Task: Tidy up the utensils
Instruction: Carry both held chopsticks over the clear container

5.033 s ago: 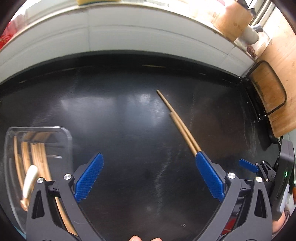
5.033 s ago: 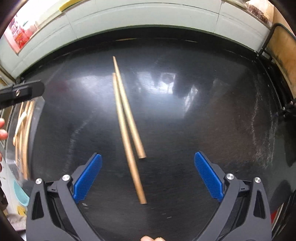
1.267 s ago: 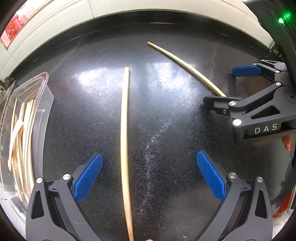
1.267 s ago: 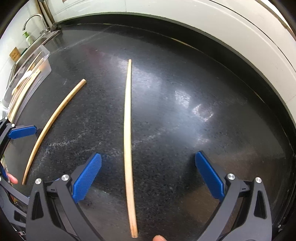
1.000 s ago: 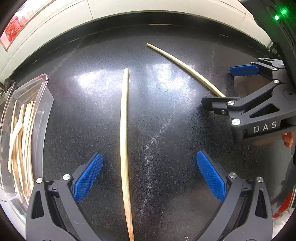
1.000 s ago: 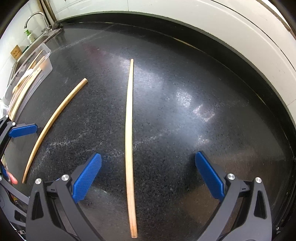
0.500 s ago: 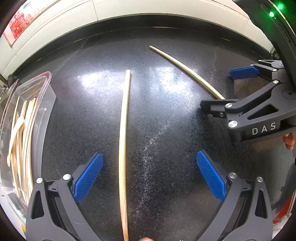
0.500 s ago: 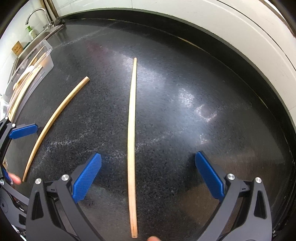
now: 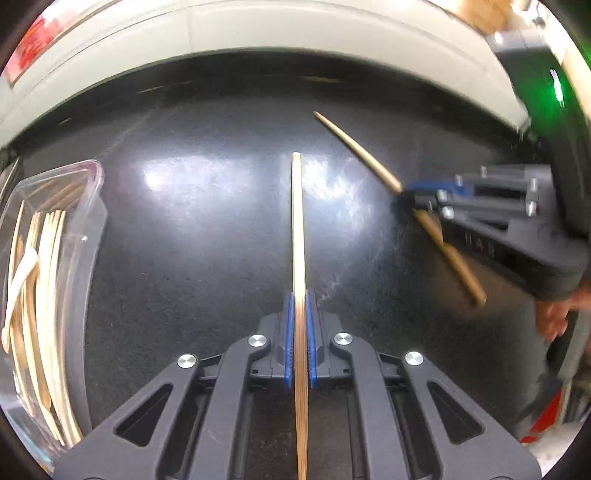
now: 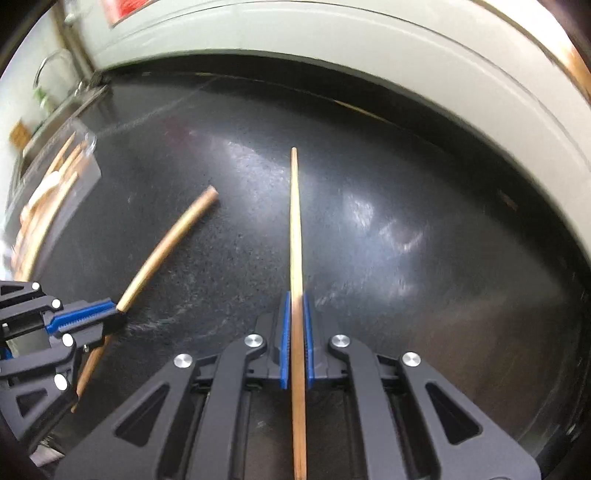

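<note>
Both our grippers clamp a chopstick each, over the black counter.

Our left gripper (image 9: 299, 325) pinches one chopstick (image 9: 297, 229), our right gripper (image 10: 295, 325) the other chopstick (image 10: 294, 229). We judge either thin stick could pivot or slip during the carry. The counter (image 9: 207, 258) ahead lies open; the clear container (image 9: 88, 206), already holding utensils, sits left near the wall (image 9: 258, 33).

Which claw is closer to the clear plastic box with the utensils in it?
Left. The left claw, shut on a chopstick, is beside the box; the right claw, gripping the other chopstick, is farther off.
</note>
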`<state>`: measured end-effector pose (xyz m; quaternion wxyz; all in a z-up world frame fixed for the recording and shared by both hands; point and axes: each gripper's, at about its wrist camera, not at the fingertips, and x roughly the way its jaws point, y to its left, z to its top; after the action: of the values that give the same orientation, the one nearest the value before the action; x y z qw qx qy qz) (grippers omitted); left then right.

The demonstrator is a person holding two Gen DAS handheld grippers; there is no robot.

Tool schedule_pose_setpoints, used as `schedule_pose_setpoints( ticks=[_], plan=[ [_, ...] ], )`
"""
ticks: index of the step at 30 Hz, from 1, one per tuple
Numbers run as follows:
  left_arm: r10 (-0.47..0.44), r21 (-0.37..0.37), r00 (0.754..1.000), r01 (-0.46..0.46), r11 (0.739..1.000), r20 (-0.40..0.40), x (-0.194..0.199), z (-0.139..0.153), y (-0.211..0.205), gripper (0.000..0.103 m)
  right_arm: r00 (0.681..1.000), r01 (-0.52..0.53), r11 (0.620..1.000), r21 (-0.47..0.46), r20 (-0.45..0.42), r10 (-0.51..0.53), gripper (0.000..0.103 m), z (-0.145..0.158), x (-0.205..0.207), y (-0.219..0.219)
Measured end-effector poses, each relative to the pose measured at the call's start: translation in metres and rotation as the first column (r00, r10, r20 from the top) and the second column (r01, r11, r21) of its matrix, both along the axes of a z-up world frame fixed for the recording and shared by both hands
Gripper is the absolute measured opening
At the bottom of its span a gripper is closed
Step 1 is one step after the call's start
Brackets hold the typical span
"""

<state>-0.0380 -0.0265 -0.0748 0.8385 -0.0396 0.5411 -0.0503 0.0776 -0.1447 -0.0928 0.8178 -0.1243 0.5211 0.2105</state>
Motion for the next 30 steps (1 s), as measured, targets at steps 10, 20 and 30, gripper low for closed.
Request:
schedule_pose_setpoints(
  ticks=[10, 20, 30],
  plan=[
    [0.034, -0.116, 0.997, -0.025, 0.993, 0.072, 0.008, 0.058, 0.04, 0.006, 0.986, 0.164, 0.952, 0.259, -0.054, -0.155, 0.007, 0.055, -0.027, -0.008],
    [0.0, -0.251, 1.0, 0.005, 0.968, 0.017, -0.012, 0.084, 0.097, 0.006, 0.953, 0.302, 0.844, 0.443, -0.153, -0.26, 0.007, 0.088, -0.064, 0.007],
    [-0.055, -0.209, 0.998, 0.058, 0.976, 0.021, -0.026, 0.096, 0.177, 0.006, 0.95, 0.313, 0.839, 0.445, -0.164, -0.268, 0.008, 0.094, -0.099, 0.099]
  ],
)
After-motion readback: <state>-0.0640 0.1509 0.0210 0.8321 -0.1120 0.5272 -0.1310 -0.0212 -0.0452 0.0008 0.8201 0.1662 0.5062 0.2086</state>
